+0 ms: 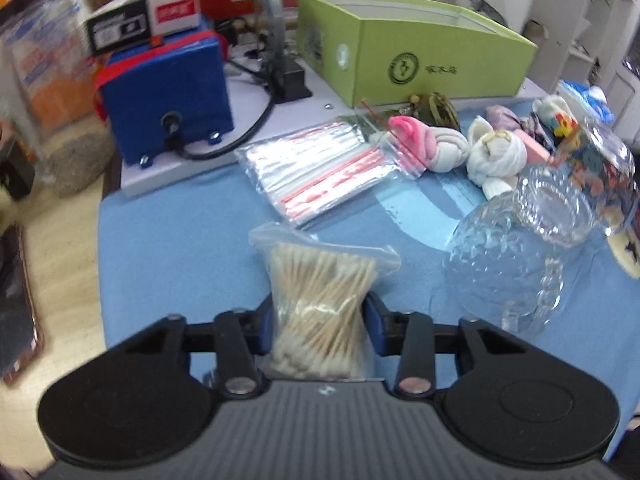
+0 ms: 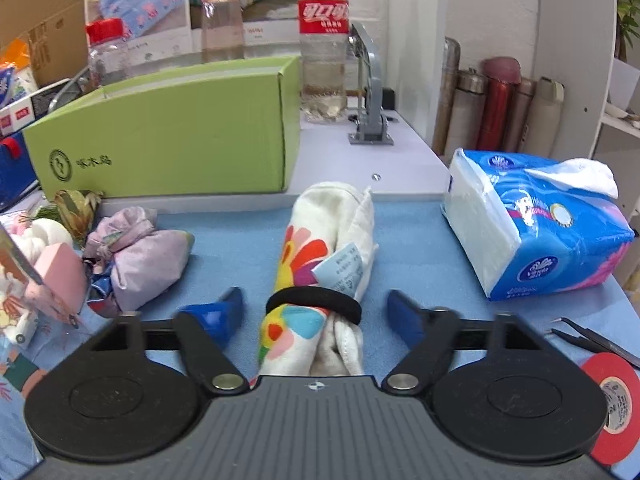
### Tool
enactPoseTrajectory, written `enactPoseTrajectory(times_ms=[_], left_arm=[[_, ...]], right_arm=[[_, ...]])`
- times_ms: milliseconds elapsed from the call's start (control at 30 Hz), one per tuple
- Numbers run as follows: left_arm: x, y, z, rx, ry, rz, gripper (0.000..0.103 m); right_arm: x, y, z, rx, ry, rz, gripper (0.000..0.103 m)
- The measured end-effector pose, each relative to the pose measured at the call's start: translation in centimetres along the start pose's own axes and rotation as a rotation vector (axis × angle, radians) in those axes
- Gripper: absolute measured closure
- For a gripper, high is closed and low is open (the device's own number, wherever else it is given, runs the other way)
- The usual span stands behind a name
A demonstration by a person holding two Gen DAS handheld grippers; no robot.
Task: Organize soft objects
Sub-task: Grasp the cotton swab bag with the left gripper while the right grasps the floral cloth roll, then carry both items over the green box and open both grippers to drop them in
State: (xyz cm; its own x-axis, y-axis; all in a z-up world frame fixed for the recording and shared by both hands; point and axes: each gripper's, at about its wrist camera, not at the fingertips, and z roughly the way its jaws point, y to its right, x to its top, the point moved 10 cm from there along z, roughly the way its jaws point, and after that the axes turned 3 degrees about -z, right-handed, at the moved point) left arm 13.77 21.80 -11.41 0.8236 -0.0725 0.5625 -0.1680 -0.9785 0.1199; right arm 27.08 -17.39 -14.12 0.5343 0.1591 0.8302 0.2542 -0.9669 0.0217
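My left gripper (image 1: pixel 319 312) is shut on a clear bag of cotton swabs (image 1: pixel 320 292) and holds it over the blue mat (image 1: pixel 180 248). My right gripper (image 2: pixel 316 308) is open, its blue fingers on either side of a rolled white floral cloth (image 2: pixel 320 256) bound by a black hair tie (image 2: pixel 314 300); they do not touch it. A green open box (image 1: pixel 412 60) stands at the back, also seen in the right wrist view (image 2: pixel 168 140). Rolled socks (image 1: pixel 496 152) and a pink-and-white bundle (image 1: pixel 420 142) lie in front of it. A lilac cloth bundle (image 2: pixel 140 256) lies left of the roll.
A glass mug (image 1: pixel 516 256) lies on its side at right. Zip bags (image 1: pixel 320 172) lie mid-mat. A blue machine (image 1: pixel 168 100) stands at back left. A tissue pack (image 2: pixel 536 220), red tape roll (image 2: pixel 612 400), tweezers (image 2: pixel 596 340) and a bottle (image 2: pixel 324 40) are nearby.
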Motion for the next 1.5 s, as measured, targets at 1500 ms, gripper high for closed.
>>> enactPoseTrajectory(times_ms=[1500], left_arm=[[21.3, 6.8, 1.0, -0.002, 0.253, -0.173, 0.034]], right_arm=[[18.7, -6.7, 1.6, 0.293, 0.143, -0.032, 0.057]])
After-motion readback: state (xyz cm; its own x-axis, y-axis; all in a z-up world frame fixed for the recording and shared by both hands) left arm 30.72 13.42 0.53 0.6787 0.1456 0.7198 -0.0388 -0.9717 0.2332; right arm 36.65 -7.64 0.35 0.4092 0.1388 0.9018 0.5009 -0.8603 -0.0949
